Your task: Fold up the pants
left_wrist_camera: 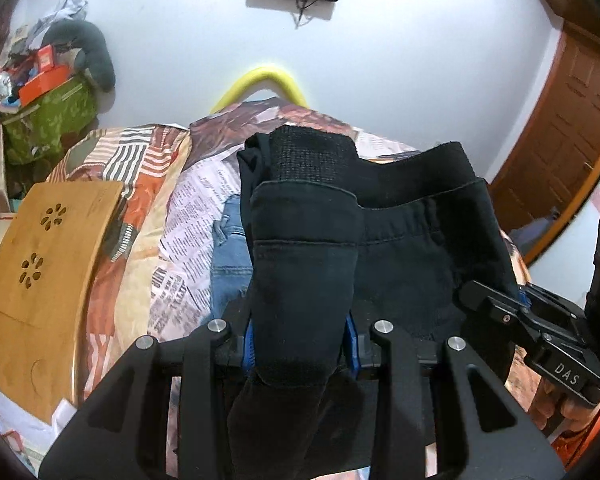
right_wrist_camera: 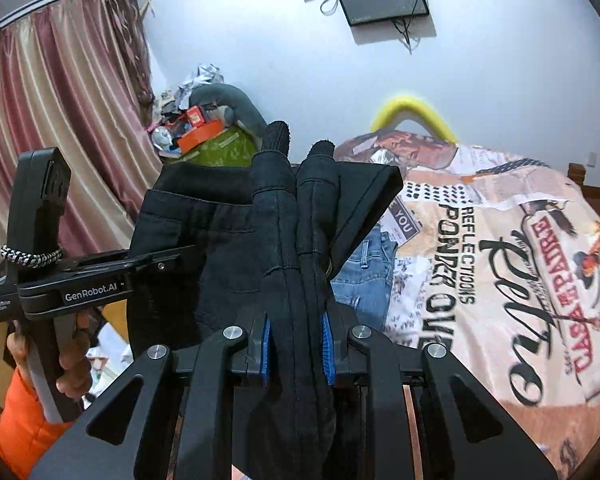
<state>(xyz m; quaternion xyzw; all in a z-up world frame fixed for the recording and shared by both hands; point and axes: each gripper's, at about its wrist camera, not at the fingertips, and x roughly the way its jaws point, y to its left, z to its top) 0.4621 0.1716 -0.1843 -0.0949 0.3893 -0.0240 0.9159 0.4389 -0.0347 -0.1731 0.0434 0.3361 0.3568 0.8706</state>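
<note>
Black pants (left_wrist_camera: 400, 240): soft, limp, bulky; left gripper (left_wrist_camera: 300, 344) and right gripper (right_wrist_camera: 296, 344) clamped on bunched cuffs, best hold near hems.

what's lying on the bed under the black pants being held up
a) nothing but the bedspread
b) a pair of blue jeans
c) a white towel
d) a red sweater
b: blue jeans lie on the printed bedspread, showing just below the black pants that both sets of jaws hold up.
</note>
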